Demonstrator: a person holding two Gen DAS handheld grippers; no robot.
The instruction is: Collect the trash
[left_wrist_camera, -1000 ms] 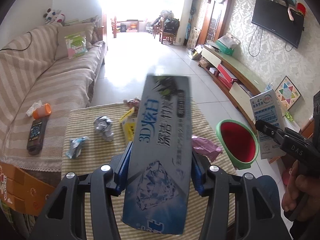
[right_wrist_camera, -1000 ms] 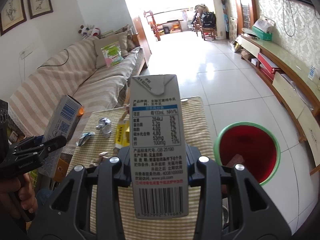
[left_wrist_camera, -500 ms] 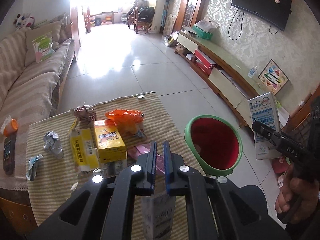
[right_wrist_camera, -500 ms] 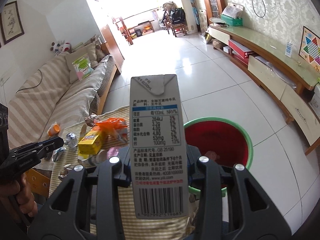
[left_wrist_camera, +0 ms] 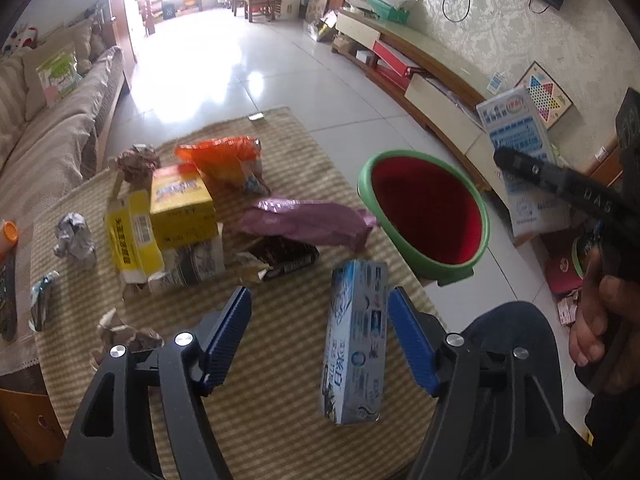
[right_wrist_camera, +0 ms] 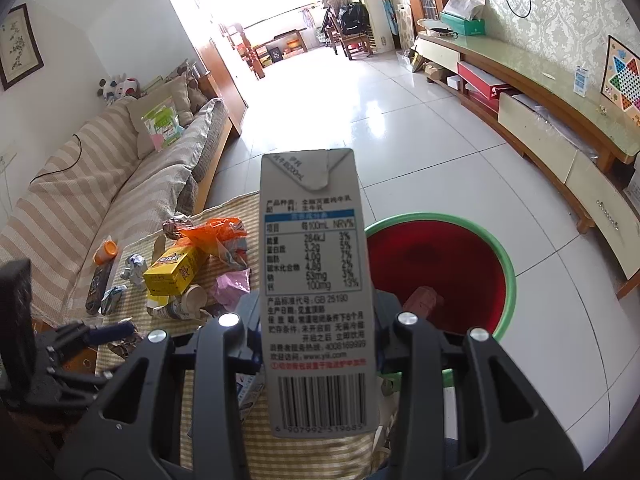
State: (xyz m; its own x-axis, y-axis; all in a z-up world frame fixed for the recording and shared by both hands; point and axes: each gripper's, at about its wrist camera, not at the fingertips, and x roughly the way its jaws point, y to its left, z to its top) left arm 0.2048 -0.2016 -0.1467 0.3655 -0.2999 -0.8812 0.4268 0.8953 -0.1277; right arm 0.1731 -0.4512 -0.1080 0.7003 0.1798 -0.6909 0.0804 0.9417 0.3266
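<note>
From my remote seat I see the tabletop (left_wrist_camera: 280,432), covered in a striped cloth, ending at its right edge just beside the green bin (left_wrist_camera: 424,216), whose red inside faces up from the tiled floor (left_wrist_camera: 224,64). That floor lies open and bare far down the room, while a striped sofa (left_wrist_camera: 44,148) closes off the left side.

The trash is heaped toward the cloth's far half: a yellow box (left_wrist_camera: 180,208), an orange bag (left_wrist_camera: 224,160), a purple wrapper (left_wrist_camera: 308,222) reaching toward the bin's rim, and crumpled paper (left_wrist_camera: 74,236) off to the left.

A blue toothpaste box (left_wrist_camera: 356,344), long and glossy, is between the blue pads of my left hand-held gripper (left_wrist_camera: 320,336). Its jaws are opening; the left pad stands well clear of the box, and the right pad is just beside it, though I cannot tell if they touch.

My right hand-held gripper (right_wrist_camera: 316,320) is clamped on a grey-white milk carton (right_wrist_camera: 316,280), held upright with its barcode nearest the camera, in front of the bin.
</note>
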